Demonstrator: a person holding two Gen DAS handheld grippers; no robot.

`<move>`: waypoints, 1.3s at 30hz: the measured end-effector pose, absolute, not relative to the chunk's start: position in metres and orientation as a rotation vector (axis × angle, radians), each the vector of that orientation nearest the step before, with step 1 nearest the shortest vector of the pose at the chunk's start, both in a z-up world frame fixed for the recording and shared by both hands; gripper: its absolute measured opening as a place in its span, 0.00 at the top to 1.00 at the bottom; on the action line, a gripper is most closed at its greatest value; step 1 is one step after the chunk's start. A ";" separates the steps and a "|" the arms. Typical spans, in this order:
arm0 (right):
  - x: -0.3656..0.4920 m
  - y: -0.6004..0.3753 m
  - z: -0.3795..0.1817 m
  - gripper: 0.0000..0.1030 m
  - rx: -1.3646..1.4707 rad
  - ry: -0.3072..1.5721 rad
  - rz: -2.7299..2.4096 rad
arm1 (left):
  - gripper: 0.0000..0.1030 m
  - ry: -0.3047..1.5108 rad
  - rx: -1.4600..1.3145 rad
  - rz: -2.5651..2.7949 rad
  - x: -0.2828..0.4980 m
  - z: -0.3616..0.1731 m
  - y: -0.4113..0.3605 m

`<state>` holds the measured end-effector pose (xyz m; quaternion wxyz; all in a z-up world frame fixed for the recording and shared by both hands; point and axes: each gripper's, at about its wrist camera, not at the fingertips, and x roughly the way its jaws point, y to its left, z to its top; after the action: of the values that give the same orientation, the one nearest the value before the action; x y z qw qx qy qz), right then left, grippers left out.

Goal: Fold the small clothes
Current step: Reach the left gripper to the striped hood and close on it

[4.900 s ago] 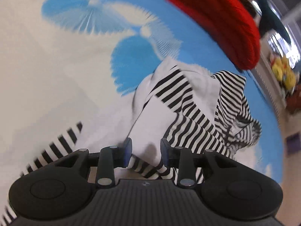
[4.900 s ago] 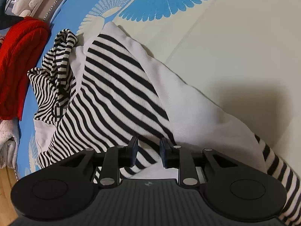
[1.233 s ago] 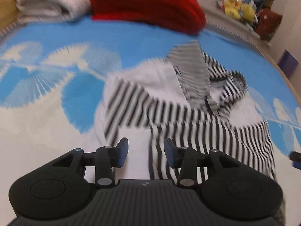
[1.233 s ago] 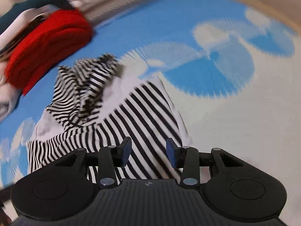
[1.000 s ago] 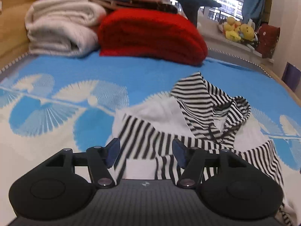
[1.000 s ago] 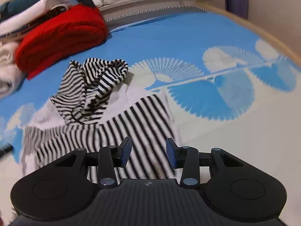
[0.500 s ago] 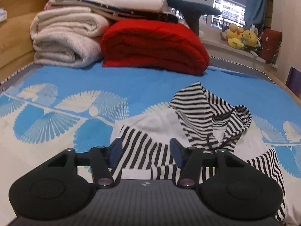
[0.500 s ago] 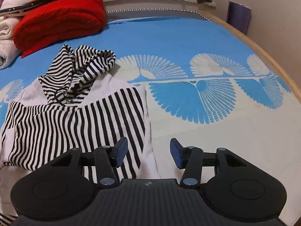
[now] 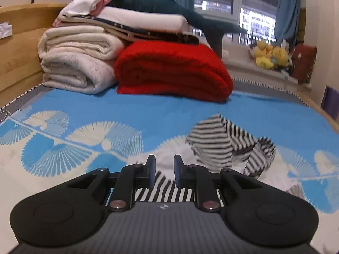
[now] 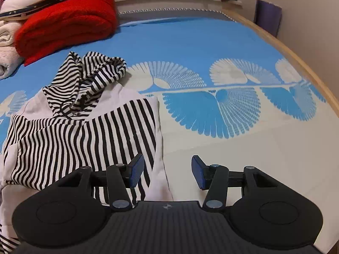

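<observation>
My right gripper hangs spread wide, empty, above the striped hoodie's right edge on the bed. My left gripper, nearly closed and holding nothing, is lower; the hoodie spreads ahead, rightward.

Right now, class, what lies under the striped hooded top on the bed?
The striped hooded top lies directly on the blue and cream fan-print bedspread, which shows all around it. The patch beneath the garment is covered, so anything there is hidden.
</observation>
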<state>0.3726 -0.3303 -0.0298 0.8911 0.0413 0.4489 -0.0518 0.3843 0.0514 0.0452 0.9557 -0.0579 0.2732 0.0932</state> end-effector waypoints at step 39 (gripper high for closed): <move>0.402 -0.336 -0.048 0.74 0.161 0.977 -0.066 | 0.98 0.986 0.062 0.135 0.770 -0.051 -0.023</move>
<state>0.4018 -0.3357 -0.0480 0.8794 0.0774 0.4686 -0.0319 0.7705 -0.0225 -0.0513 0.8783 0.0299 0.4728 0.0649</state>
